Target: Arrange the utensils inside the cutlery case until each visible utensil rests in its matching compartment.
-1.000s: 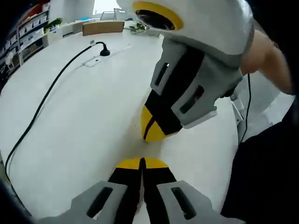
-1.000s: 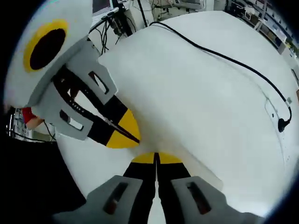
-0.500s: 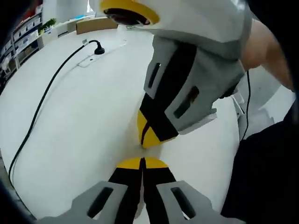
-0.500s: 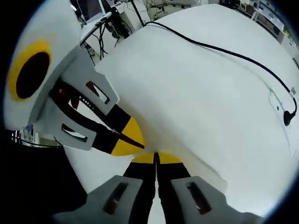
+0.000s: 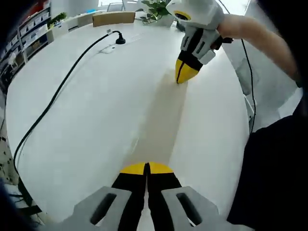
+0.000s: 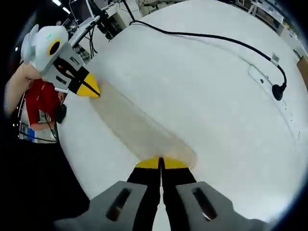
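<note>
A pale beige band [image 5: 163,120] lies flat on the white round table [image 5: 86,139], running from the tips of my left gripper [image 5: 147,166] to the tips of my right gripper [image 5: 183,77]. The right gripper view shows the same band [image 6: 134,127] reaching from my right gripper [image 6: 161,161] to the left gripper [image 6: 91,90] near the table's edge. Both pairs of jaws are pressed together. Whether either pair pinches an end of the band is not clear. I make out no separate utensils or compartments.
A black cable [image 5: 57,91] crosses the table to a plug [image 5: 119,40] by a flat socket strip [image 6: 262,79]. A brown box [image 5: 113,18] and a plant [image 5: 154,14] stand at the far edge. A person's forearm [image 5: 260,33] holds the right gripper.
The two grippers, almost tip to tip before, have drawn far apart. The beige band now shows on the table between them. Both stay shut.
</note>
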The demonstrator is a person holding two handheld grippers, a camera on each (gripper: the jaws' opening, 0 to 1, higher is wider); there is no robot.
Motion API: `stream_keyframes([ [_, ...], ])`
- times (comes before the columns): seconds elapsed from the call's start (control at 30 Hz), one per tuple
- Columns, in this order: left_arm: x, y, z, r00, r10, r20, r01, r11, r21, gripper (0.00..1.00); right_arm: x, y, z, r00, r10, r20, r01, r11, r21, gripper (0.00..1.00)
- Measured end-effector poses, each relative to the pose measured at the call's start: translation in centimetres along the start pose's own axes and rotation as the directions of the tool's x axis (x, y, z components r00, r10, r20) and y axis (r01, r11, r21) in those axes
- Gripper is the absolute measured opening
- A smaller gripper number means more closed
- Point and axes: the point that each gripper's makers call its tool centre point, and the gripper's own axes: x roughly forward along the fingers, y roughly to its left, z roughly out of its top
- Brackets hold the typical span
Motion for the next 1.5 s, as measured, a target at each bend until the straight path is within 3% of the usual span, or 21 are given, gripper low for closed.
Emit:
stream_keyframes([
  [0.13,0.2,-0.2,0.0,0.994,0.016,-0.105,-0.007,0.996,0.085,0.0,0.1,0.1,0.0,0.992,-0.082,-0.097,0.071,0.991,-0.111,0.0],
  [0.4,0.4,-0.5,0.0,0.98,0.037,-0.196,-0.011,0.991,0.134,0.0,0.3,0.1,0.1,0.981,-0.14,-0.134,0.119,0.981,-0.154,0.0],
  [0.57,0.4,-0.5,-0.2,0.977,0.032,-0.209,-0.005,0.992,0.13,0.0,0.4,0.0,0.0,0.973,-0.159,-0.165,0.133,0.978,-0.158,0.0],
  [0.73,0.3,-0.5,-0.1,0.984,0.021,-0.174,-0.006,0.996,0.09,0.0,0.2,0.0,-0.3,0.973,-0.152,-0.171,0.132,0.984,-0.124,0.0],
  [0.77,0.3,-0.5,-0.1,0.985,0.035,-0.169,-0.022,0.997,0.078,0.0,0.2,0.0,-0.3,0.974,-0.155,-0.165,0.132,0.981,-0.139,0.0],
  [0.83,0.3,-0.7,0.0,0.982,0.086,-0.17,-0.061,0.987,0.147,0.0,0.1,0.1,-0.3,0.975,-0.182,-0.126,0.155,0.968,-0.199,0.0],
  [0.87,0.3,-0.8,0.0,0.982,0.093,-0.164,-0.062,0.98,0.187,0.0,0.1,0.0,0.0,0.976,-0.195,-0.096,0.163,0.949,-0.269,0.0],
  [0.9,0.3,-0.8,0.0,0.983,0.094,-0.159,-0.062,0.979,0.194,0.0,0.1,0.2,-0.2,0.976,-0.193,-0.097,0.161,0.949,-0.272,0.0],
  [0.93,0.2,-0.8,0.1,0.987,0.095,-0.126,-0.064,0.971,0.23,0.0,0.0,0.4,0.0,0.982,-0.179,-0.061,0.141,0.907,-0.396,0.0],
  [0.97,0.1,-0.9,0.1,0.991,0.093,-0.095,-0.065,0.961,0.269,0.0,-0.1,0.5,-0.1,0.985,-0.165,-0.049,0.128,0.895,-0.427,0.0],
  [1.0,-0.7,-0.8,-1.7,0.98,0.1,-0.171,-0.051,0.962,0.27,0.0,-0.2,1.4,-0.3,0.998,-0.068,0.009,0.065,0.907,-0.417,0.0],
  [1.03,-0.9,-0.6,-1.9,0.978,0.113,-0.175,-0.062,0.96,0.273,0.01,-0.3,1.7,-0.4,0.999,-0.045,0.018,0.049,0.911,-0.41,0.0],
  [1.07,-1.5,0.3,-1.5,0.978,0.163,-0.126,-0.123,0.953,0.278,0.03,-1.5,1.2,0.2,0.996,-0.056,0.071,0.075,0.949,-0.306,0.0],
  [1.1,-2.1,0.2,-0.9,0.987,0.147,-0.069,-0.125,0.959,0.254,0.05,-2.0,0.9,0.5,0.992,-0.063,0.105,0.093,0.945,-0.313,0.04],
  [1.17,-2.8,0.1,-0.3,0.992,0.122,-0.016,-0.116,0.97,0.216,0.15,-2.7,1.1,1.1,0.986,-0.059,0.155,0.123,0.888,-0.443,0.21],
  [1.2,-3.0,0.3,-0.4,0.991,0.133,-0.017,-0.126,0.965,0.229,0.22,-2.7,1.1,1.2,0.983,-0.061,0.176,0.139,0.87,-0.474,0.37],
  [1.27,-2.7,0.0,0.1,0.993,0.12,0.018,-0.119,0.942,0.315,0.38,-2.3,0.7,0.6,0.985,-0.094,0.142,0.155,0.837,-0.524,0.52],
  [1.3,-2.4,-0.3,0.2,0.994,0.102,0.025,-0.104,0.933,0.343,0.41,-1.9,0.7,0.3,0.987,-0.103,0.123,0.155,0.814,-0.56,0.56],
  [1.37,-1.6,-0.9,-0.2,0.997,0.073,0.012,-0.073,0.942,0.328,0.43,-1.0,0.7,0.0,0.988,-0.122,0.094,0.154,0.757,-0.635,0.58],
  [1.43,-0.5,-0.8,-0.6,0.997,0.083,-0.004,-0.078,0.945,0.319,0.56,-0.2,1.7,-0.3,0.993,-0.085,0.078,0.115,0.707,-0.698,0.61],
  [1.5,0.5,-1.3,-1.0,0.998,0.065,-0.013,-0.057,0.94,0.335,0.64,0.8,2.4,-0.7,0.997,-0.055,0.055,0.078,0.7,-0.709,0.63],
])
